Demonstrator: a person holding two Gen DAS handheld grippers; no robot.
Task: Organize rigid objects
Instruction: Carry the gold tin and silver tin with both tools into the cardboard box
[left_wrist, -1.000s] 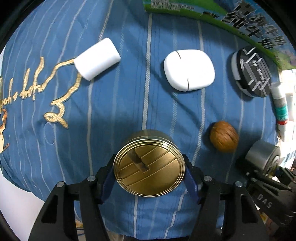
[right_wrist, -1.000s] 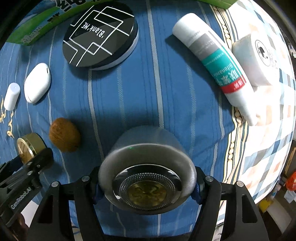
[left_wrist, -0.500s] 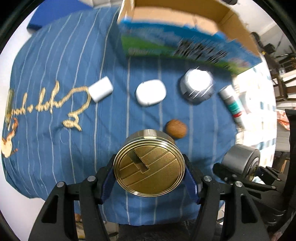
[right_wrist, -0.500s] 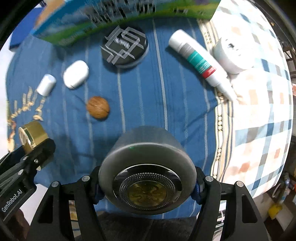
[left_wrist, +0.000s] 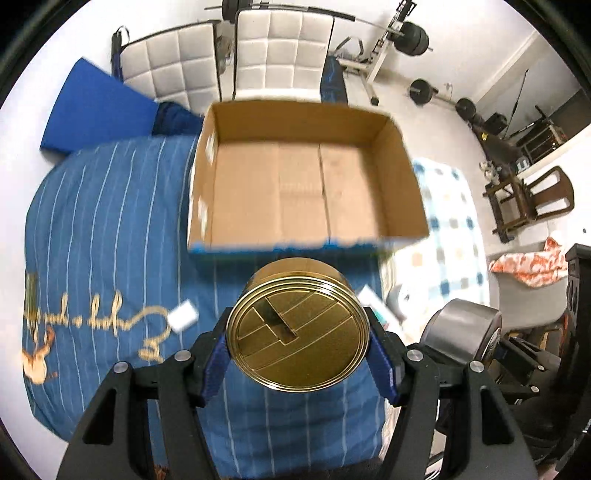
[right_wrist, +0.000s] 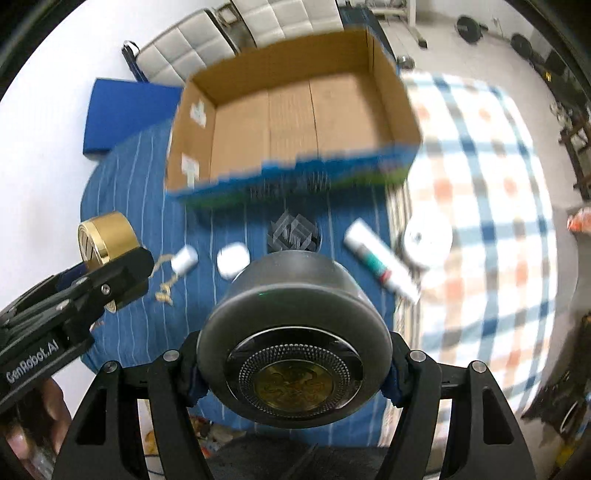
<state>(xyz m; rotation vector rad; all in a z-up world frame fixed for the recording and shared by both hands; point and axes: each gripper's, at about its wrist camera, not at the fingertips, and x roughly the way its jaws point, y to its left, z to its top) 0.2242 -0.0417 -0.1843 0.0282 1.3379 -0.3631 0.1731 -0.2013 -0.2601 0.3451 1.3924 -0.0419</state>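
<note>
My left gripper (left_wrist: 297, 363) is shut on a round gold tin (left_wrist: 297, 325) and holds it high above the blue striped cloth (left_wrist: 107, 229). My right gripper (right_wrist: 293, 373) is shut on a grey metal tin (right_wrist: 293, 332), also raised. An open cardboard box (left_wrist: 303, 192) stands on the cloth beyond both, and its inside shows nothing. The gold tin also shows in the right wrist view (right_wrist: 105, 236), and the grey tin in the left wrist view (left_wrist: 460, 330).
On the cloth lie a small white block (right_wrist: 184, 260), a white case (right_wrist: 232, 258), a black round tin (right_wrist: 293, 232), a white tube (right_wrist: 380, 264) and a white round thing (right_wrist: 428, 238). A checked cloth (right_wrist: 480, 155) lies right. Chairs (left_wrist: 273, 48) stand behind.
Both grippers have risen well above the cloth with their tins. The view now looks down into the open box, and the objects on the cloth appear smaller.
</note>
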